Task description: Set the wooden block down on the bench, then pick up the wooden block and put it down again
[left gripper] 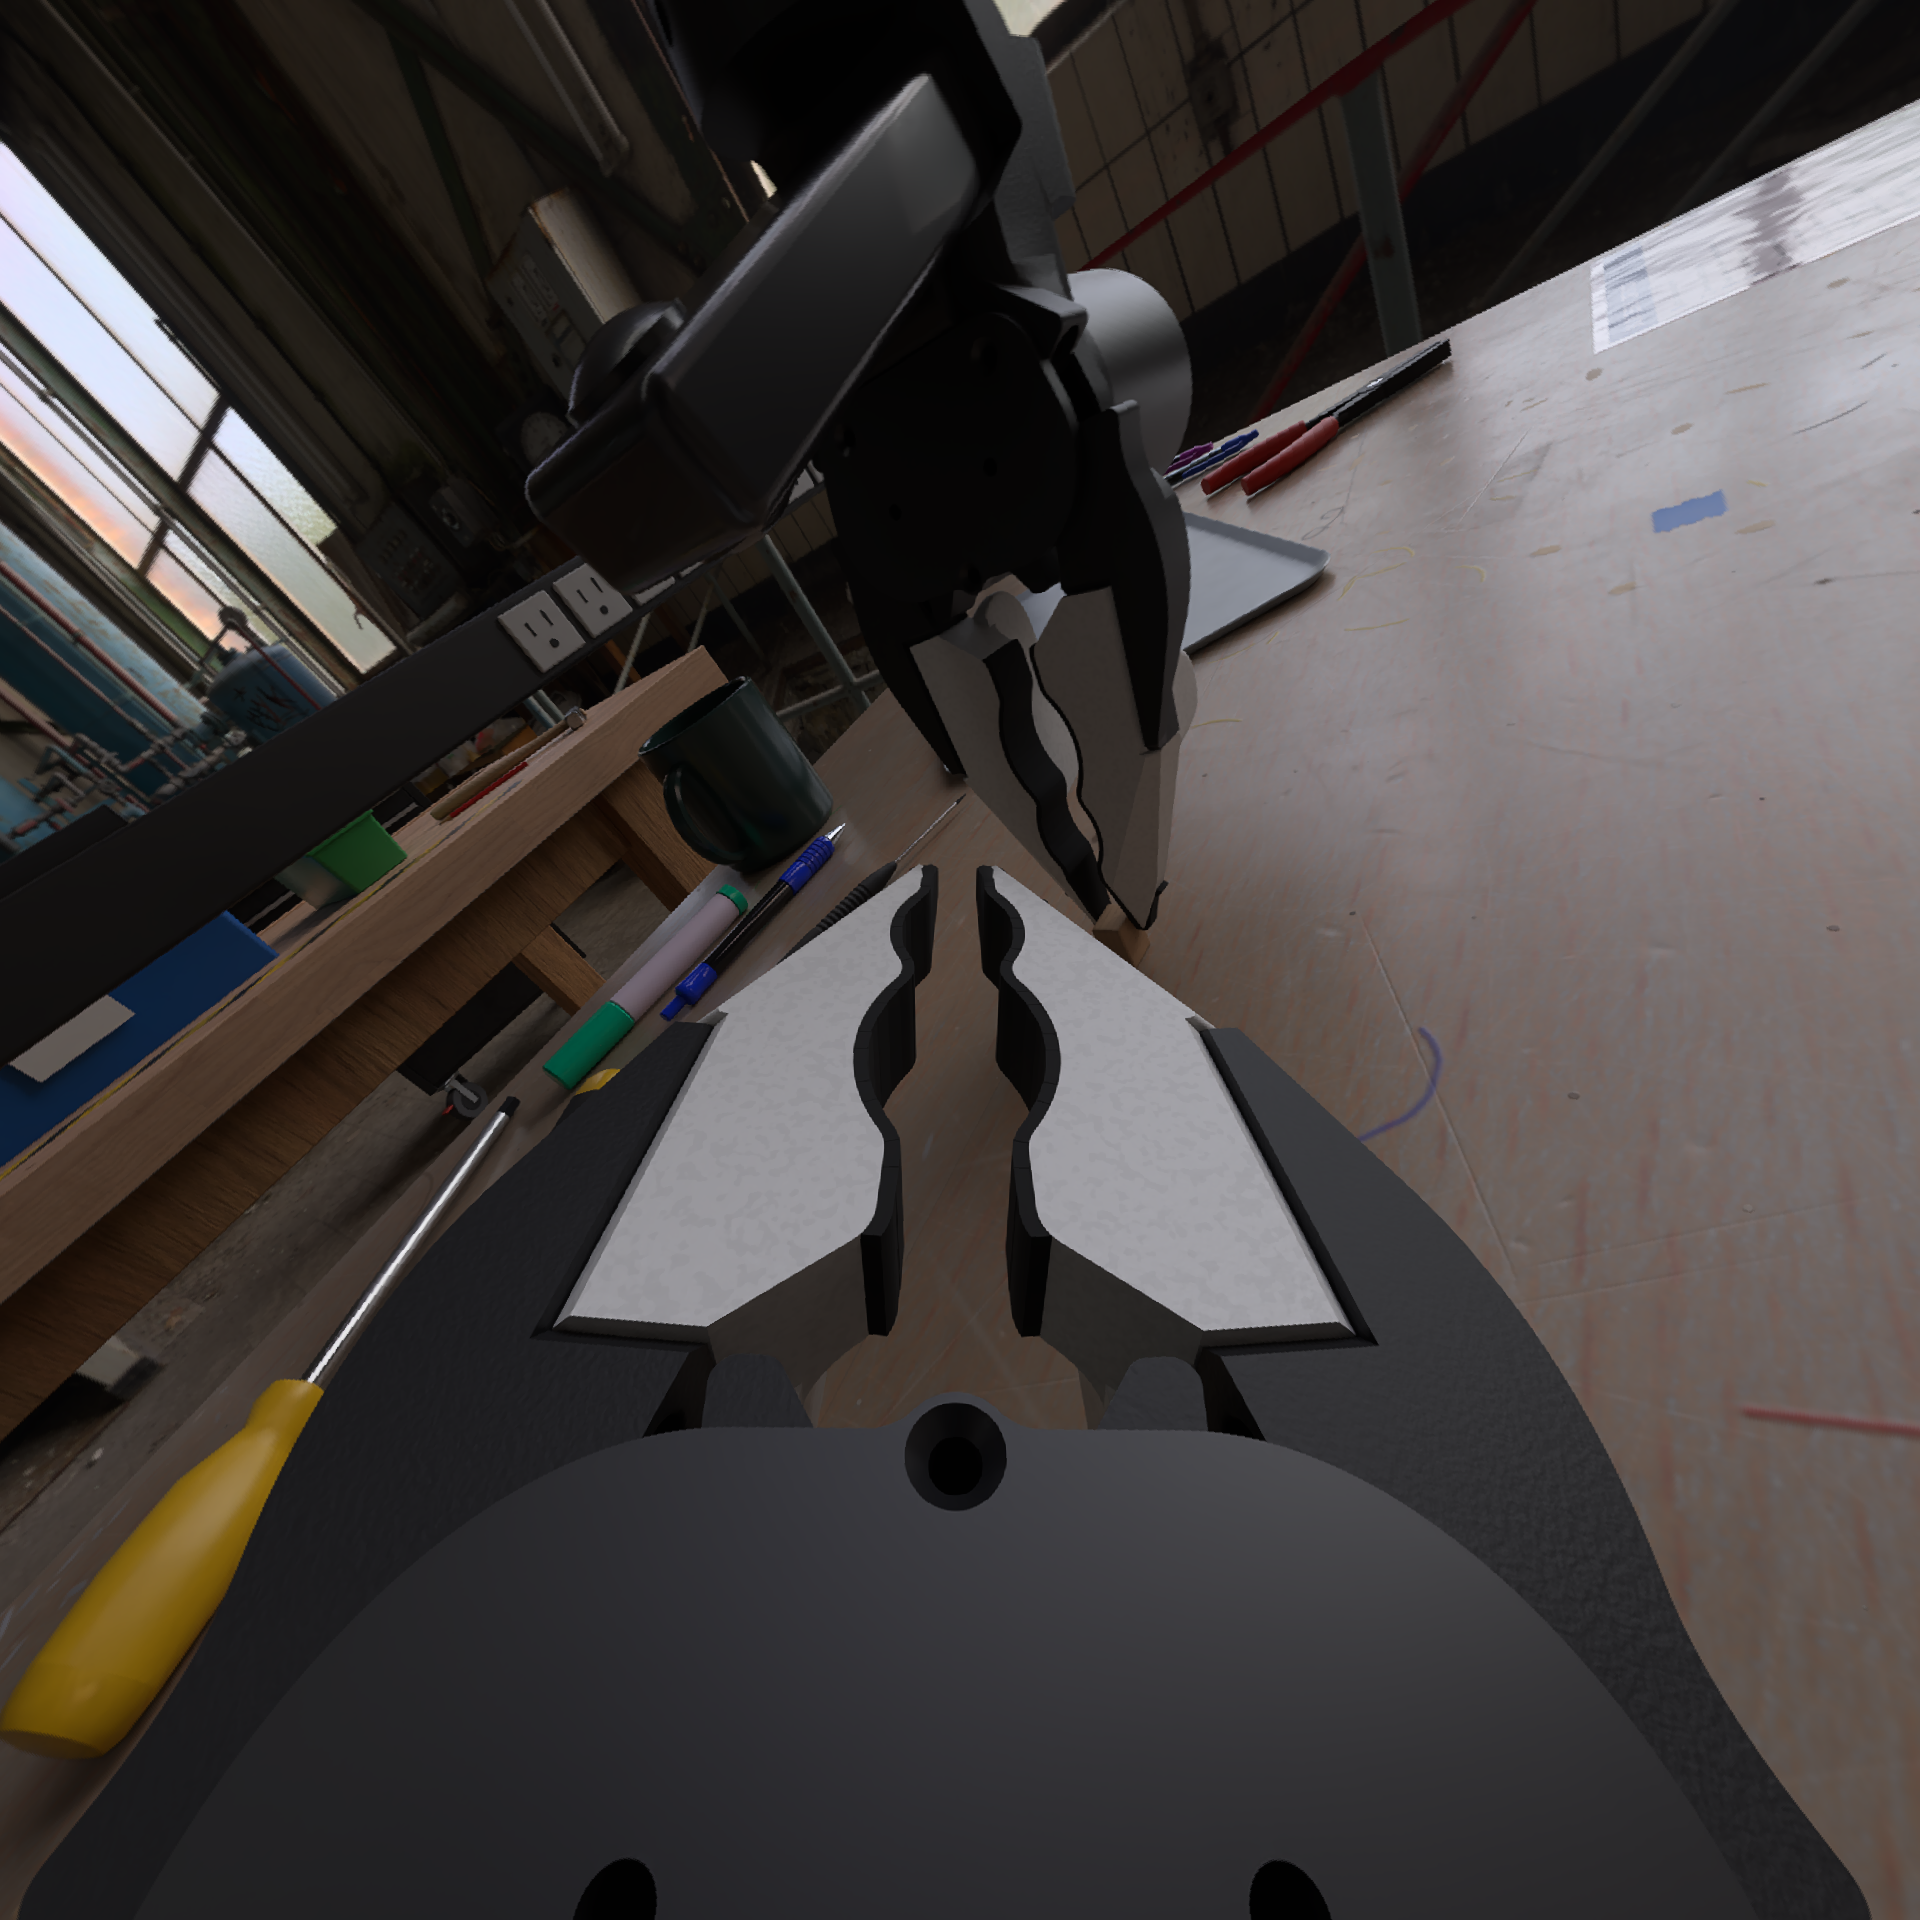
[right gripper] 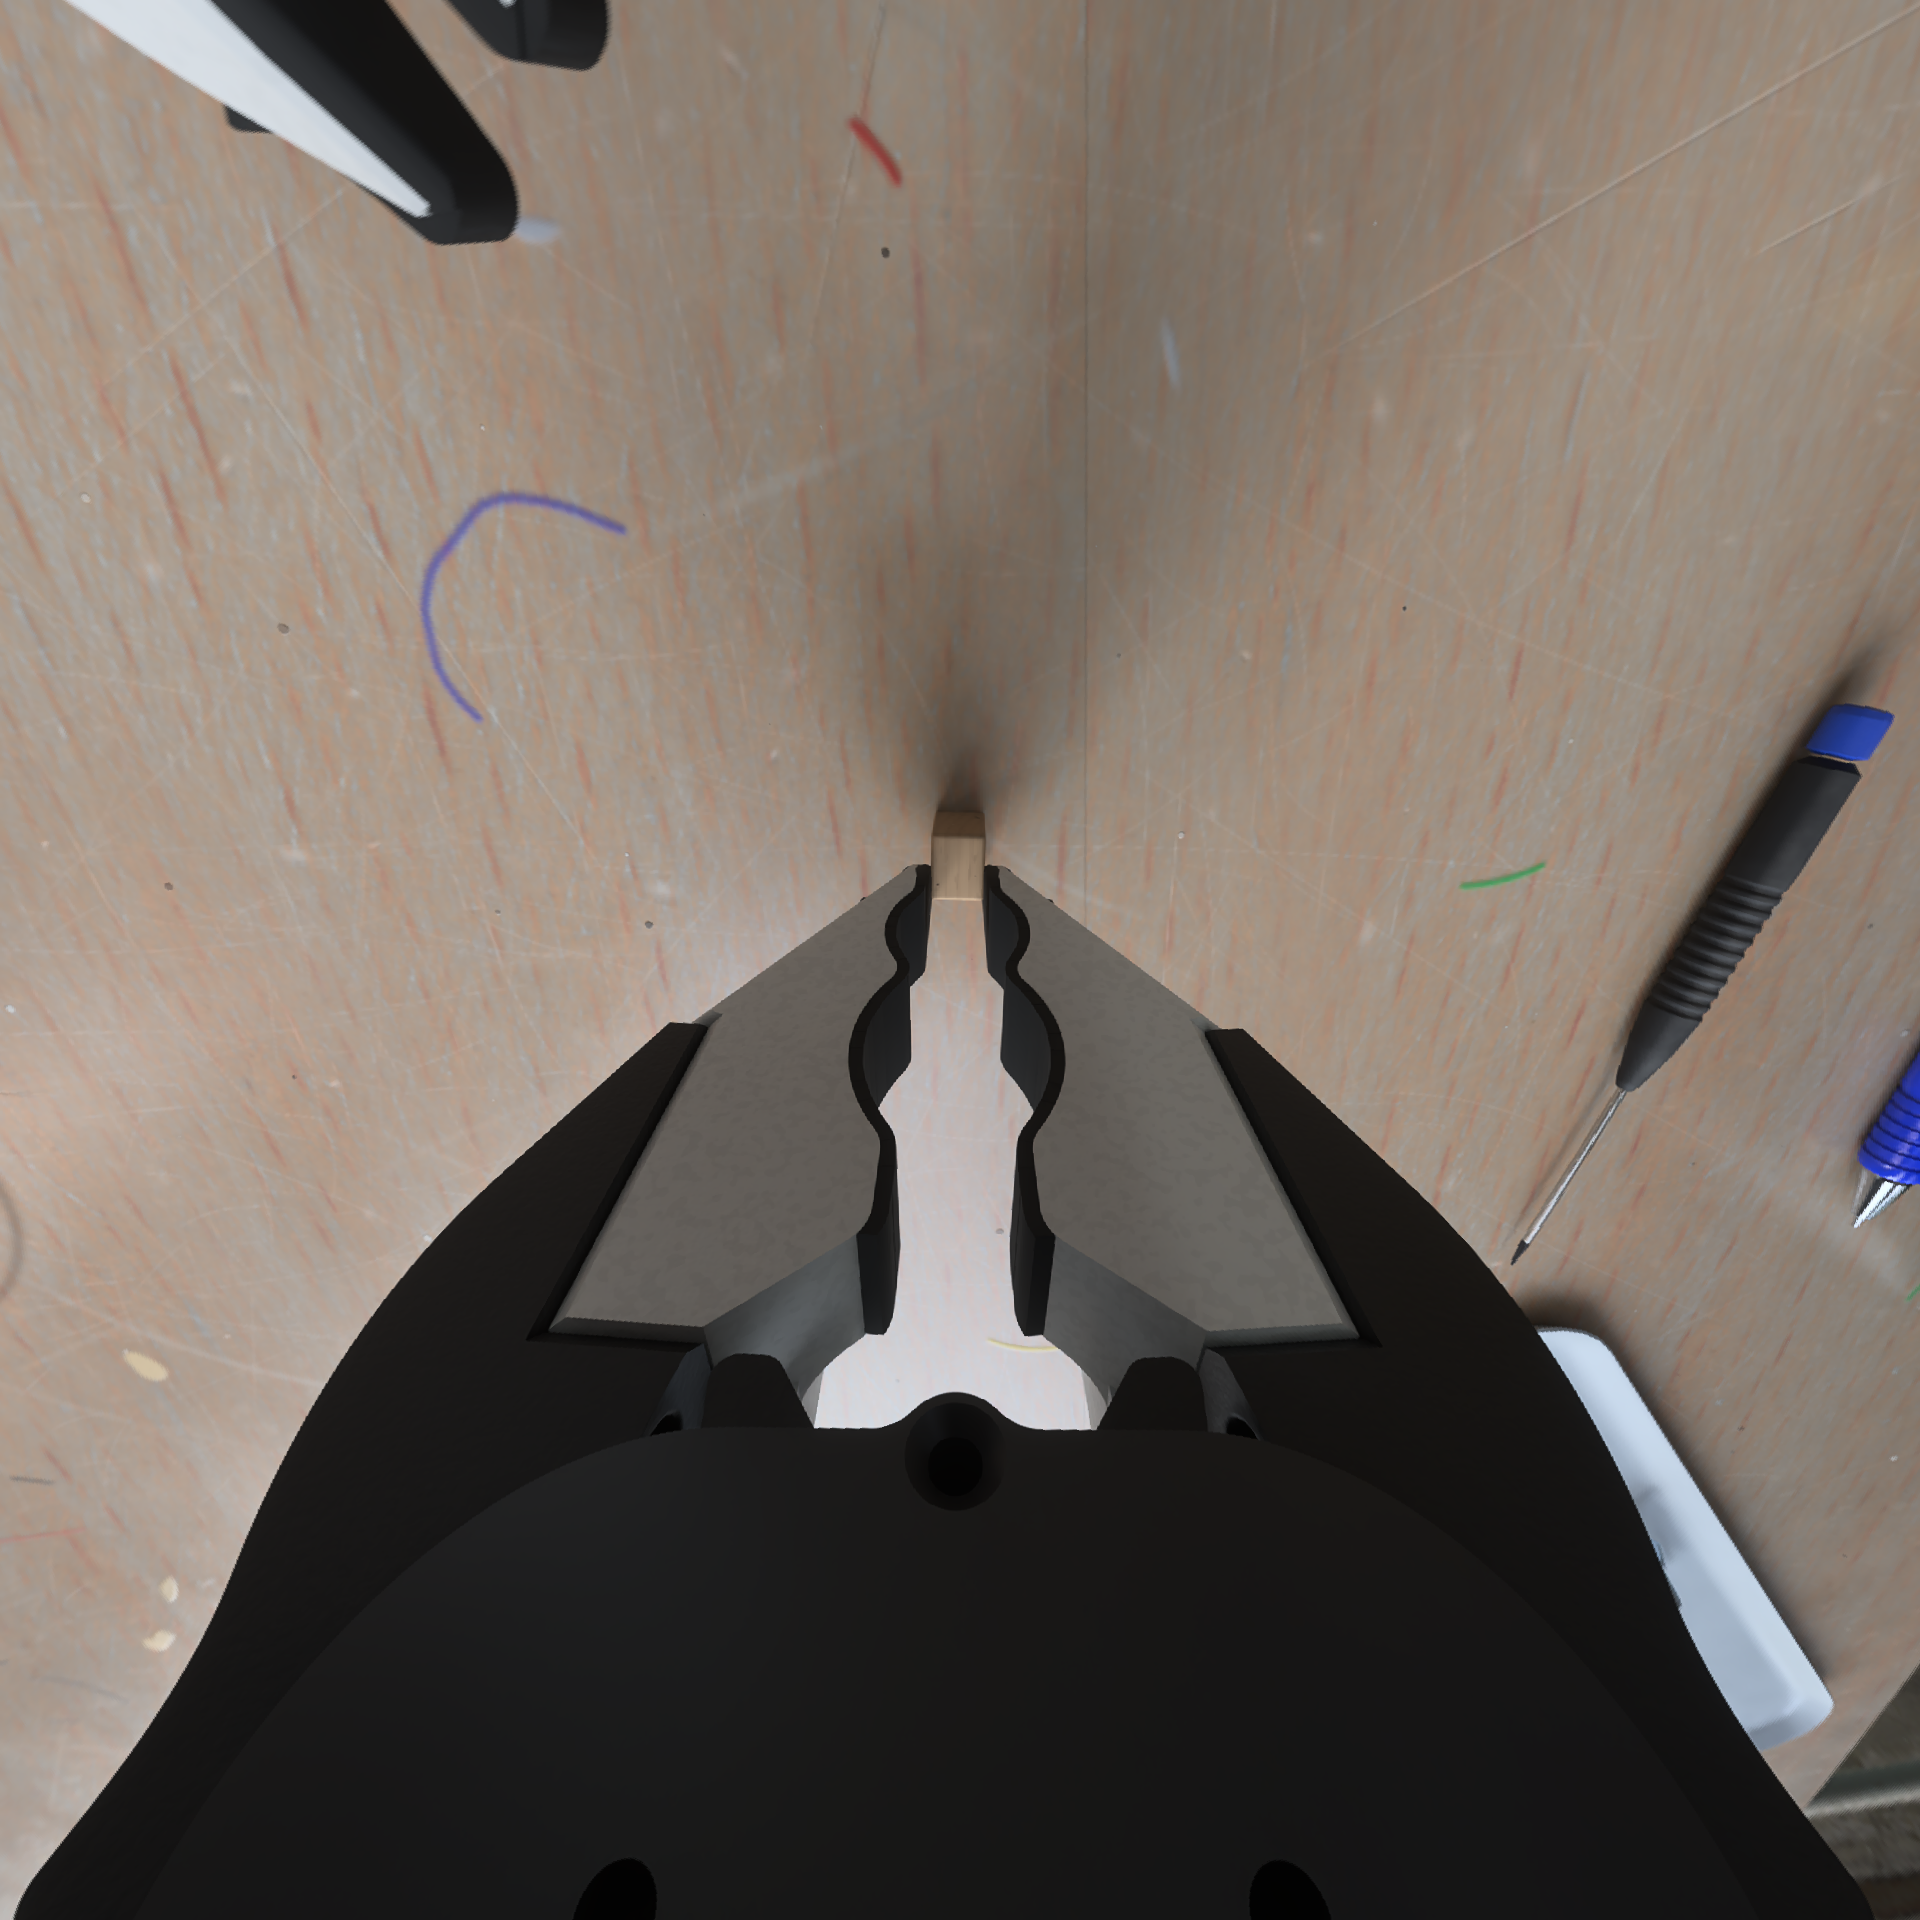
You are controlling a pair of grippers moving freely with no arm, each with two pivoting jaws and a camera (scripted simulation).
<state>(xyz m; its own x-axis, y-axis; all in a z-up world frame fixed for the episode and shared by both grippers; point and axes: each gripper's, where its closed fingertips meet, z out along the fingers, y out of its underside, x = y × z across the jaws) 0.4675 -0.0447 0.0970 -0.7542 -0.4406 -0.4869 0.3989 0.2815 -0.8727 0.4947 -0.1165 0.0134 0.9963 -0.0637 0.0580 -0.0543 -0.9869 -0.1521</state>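
Closest to the lens in the right wrist view, the right claw (right gripper: 957,881) points almost straight down at the worktop (right gripper: 1351,468), its jaws drawn in to a narrow gap with the wooden block (right gripper: 957,860) pinched between the very tips. That small pale block sits dead ahead of the claw, its far end poking just past the fingertips and a soft shadow spreading on the worktop beyond it. Whether its underside already touches the surface I cannot tell from here. In the left wrist view the same block (left gripper: 1127,932) shows only as a sliver at the right claw's tips, apparently at or just above the worktop. Its long axis cannot be made out, since the jaws cover most of it. The left claw (left gripper: 956,883) holds nothing, its jaws nearly together with a slim gap between them. It hovers low, just left of the block, so the right claw is clearly the one placed to act. My judgement is that the coming move turns on that last bit of clearance under the block. Out to the right lie a thin black screwdriver (right gripper: 1714,966), a blue pen (right gripper: 1896,1153) cut off by the frame edge, and a white tray (right gripper: 1704,1548) partly hidden by the claw body.
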